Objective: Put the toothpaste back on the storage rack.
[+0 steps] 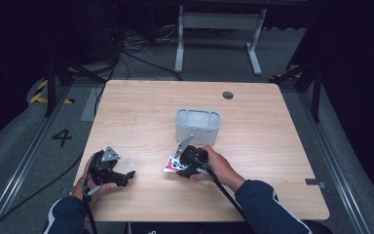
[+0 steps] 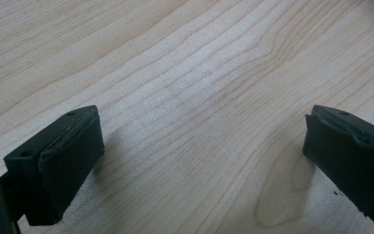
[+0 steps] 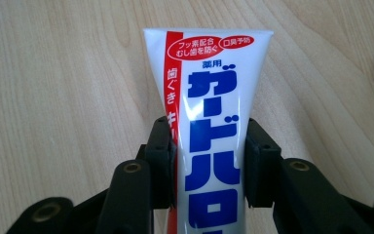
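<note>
Now the right gripper (image 3: 208,156) is clamping a toothpaste tube (image 3: 209,97) lying on the table (image 1: 272,146). Left gripper (image 2: 202,161) is resting nearby, jaws standing apart.

White toothpaste tube (image 3: 214,122), red side stripe, blue Japanese lettering; lies flat on wooden table, flat crimped end outward, clamped mid-body.
</note>
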{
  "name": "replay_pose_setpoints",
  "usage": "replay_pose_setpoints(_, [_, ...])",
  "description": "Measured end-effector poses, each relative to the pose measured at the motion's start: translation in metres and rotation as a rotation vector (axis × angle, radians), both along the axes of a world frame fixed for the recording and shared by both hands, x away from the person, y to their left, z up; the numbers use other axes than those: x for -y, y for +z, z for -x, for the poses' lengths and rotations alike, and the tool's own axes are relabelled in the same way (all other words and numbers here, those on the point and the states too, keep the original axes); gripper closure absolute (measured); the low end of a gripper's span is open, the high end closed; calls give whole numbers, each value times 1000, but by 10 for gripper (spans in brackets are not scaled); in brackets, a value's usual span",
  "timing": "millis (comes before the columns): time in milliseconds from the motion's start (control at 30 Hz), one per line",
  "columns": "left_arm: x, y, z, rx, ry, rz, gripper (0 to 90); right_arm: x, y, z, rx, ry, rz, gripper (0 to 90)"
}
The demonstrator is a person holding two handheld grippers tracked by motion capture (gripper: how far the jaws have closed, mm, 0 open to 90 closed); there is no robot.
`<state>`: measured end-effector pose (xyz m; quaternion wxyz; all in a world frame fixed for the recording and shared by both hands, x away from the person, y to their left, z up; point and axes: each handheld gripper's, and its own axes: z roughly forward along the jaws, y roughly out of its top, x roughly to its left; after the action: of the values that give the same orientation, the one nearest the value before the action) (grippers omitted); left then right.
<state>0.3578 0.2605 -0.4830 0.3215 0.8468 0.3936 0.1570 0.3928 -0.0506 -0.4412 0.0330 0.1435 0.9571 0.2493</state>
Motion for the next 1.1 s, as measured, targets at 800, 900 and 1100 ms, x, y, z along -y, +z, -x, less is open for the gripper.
replay_pose_setpoints(800, [1, 0, 1, 0, 11, 3, 17, 43, 22, 7, 20, -45, -212, 650])
replay_pose_setpoints(900, [1, 0, 1, -1, 14, 5, 17, 48, 26, 7, 31, -52, -233, 650])
replay_pose_setpoints(1100, [1, 0, 1, -1, 14, 5, 17, 56, 35, 8, 65, -59, -275, 650])
